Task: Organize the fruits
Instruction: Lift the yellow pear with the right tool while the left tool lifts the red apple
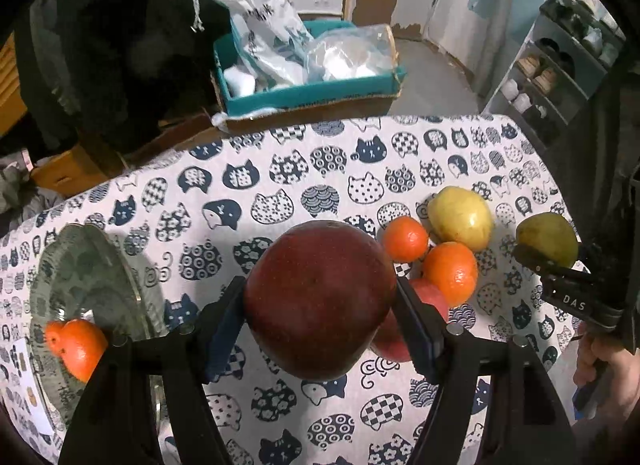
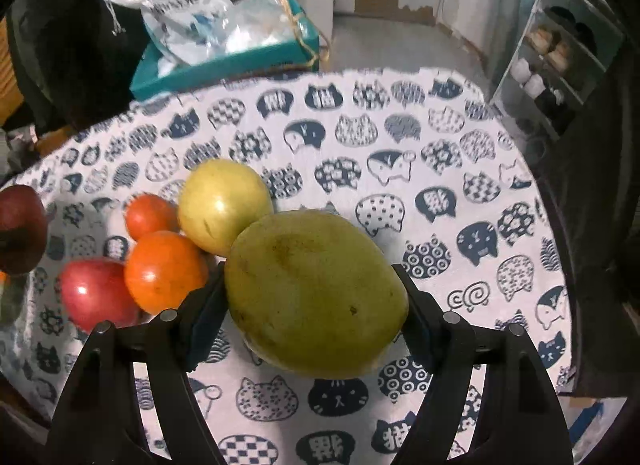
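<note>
Left gripper (image 1: 320, 305) clamps a dark red apple (image 1: 318, 299); right gripper (image 2: 316, 301) clamps a green mango (image 2: 316, 293).

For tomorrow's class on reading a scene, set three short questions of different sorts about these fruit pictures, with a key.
1. True or false: the left tool holds an orange.
2. Which fruit lies in the glass plate? A) pear B) orange C) apple
3. Fill in: the right tool grips a green ____.

Key
1. False: it grips the dark red apple.
2. B: an orange lies at the plate's near edge.
3. Pear: the green pear sits between its pads.
</note>
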